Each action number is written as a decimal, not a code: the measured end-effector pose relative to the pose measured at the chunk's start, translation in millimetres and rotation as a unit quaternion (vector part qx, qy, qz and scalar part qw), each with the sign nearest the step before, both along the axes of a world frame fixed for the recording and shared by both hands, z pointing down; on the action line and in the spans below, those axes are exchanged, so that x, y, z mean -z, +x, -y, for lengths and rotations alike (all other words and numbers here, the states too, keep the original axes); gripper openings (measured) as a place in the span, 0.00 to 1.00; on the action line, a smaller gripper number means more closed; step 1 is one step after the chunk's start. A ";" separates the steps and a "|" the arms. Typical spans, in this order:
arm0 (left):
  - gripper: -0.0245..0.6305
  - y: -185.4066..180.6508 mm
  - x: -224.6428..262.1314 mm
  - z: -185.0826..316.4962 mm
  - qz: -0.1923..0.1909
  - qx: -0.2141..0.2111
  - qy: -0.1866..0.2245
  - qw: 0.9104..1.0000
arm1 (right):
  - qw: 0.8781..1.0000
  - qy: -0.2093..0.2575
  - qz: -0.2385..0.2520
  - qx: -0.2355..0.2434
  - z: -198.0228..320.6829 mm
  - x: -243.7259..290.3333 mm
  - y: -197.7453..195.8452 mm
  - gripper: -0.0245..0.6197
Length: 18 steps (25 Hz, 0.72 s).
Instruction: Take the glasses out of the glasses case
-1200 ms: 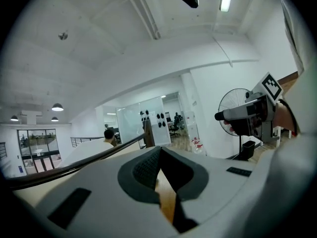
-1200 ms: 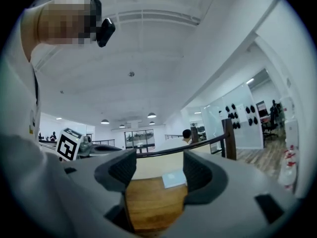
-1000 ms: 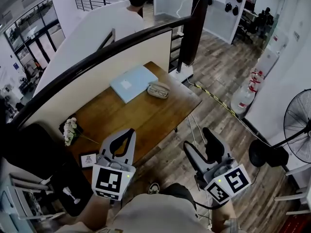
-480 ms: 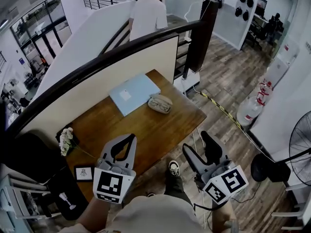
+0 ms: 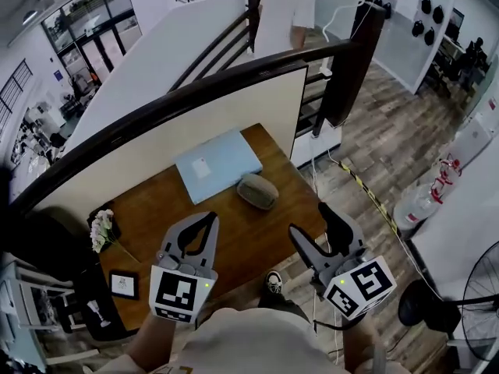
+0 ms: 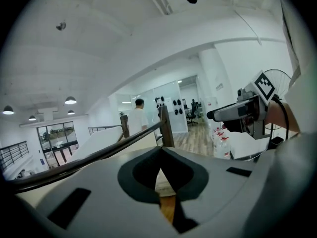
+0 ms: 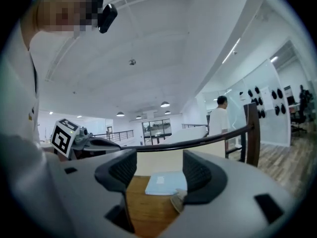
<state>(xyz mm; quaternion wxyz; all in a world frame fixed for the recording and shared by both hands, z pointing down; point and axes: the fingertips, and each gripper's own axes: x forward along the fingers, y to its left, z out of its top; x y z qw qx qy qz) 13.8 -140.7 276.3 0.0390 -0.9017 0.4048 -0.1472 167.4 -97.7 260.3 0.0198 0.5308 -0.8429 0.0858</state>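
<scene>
A grey oval glasses case (image 5: 257, 191) lies on the wooden table (image 5: 171, 209), beside a light blue laptop (image 5: 217, 162). Its lid looks closed and no glasses show. Both grippers hang in the air near the table's front edge, well short of the case. My left gripper (image 5: 204, 223) is shut, its jaws meeting at the tip with nothing between them (image 6: 159, 152). My right gripper (image 5: 316, 223) is open and holds nothing. In the right gripper view, the laptop (image 7: 163, 182) and an edge of the case (image 7: 177, 201) show between its jaws (image 7: 153, 167).
White flowers (image 5: 100, 228) and a small picture frame (image 5: 123, 284) sit at the table's left end. A dark handrail (image 5: 195, 92) and panel wall back the table. A person in white (image 5: 284, 6) stands on the stairs. Water bottles (image 5: 425, 201) stand on the floor at right.
The head view has moved nearer the table, which now sits lower in the frame. The person on the stairs has shifted right. Both grippers keep their pose and state.
</scene>
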 end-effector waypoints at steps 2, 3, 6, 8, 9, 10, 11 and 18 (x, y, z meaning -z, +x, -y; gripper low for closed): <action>0.04 7.8 -0.6 16.3 0.004 0.019 0.000 1.000 | 1.000 -0.002 -0.004 0.017 20.0 -0.9 11.6 0.48; 0.04 10.4 -1.6 24.1 0.006 0.030 0.000 1.000 | 1.000 -0.003 -0.005 0.025 29.7 -2.3 16.2 0.48; 0.04 18.6 -1.8 42.5 0.007 0.057 0.002 0.998 | 0.999 -0.009 -0.007 0.052 55.0 -7.8 25.4 0.48; 0.04 21.1 -2.0 51.7 0.009 0.074 0.005 0.997 | 0.997 -0.013 -0.010 0.070 68.9 -11.1 28.1 0.48; 0.04 20.2 -2.7 56.0 0.010 0.084 0.006 0.996 | 0.997 -0.014 -0.012 0.078 75.3 -12.7 28.7 0.48; 0.04 18.0 -3.7 59.9 0.011 0.096 0.005 0.995 | 0.996 -0.016 -0.013 0.087 81.1 -14.5 28.9 0.48; 0.04 15.1 -5.0 63.4 0.010 0.108 0.002 0.994 | 0.995 -0.017 -0.015 0.094 86.2 -16.5 28.8 0.48; 0.04 2.3 -13.6 73.3 0.020 0.138 -0.013 0.990 | 0.991 -0.033 -0.029 0.124 107.4 -31.5 23.3 0.48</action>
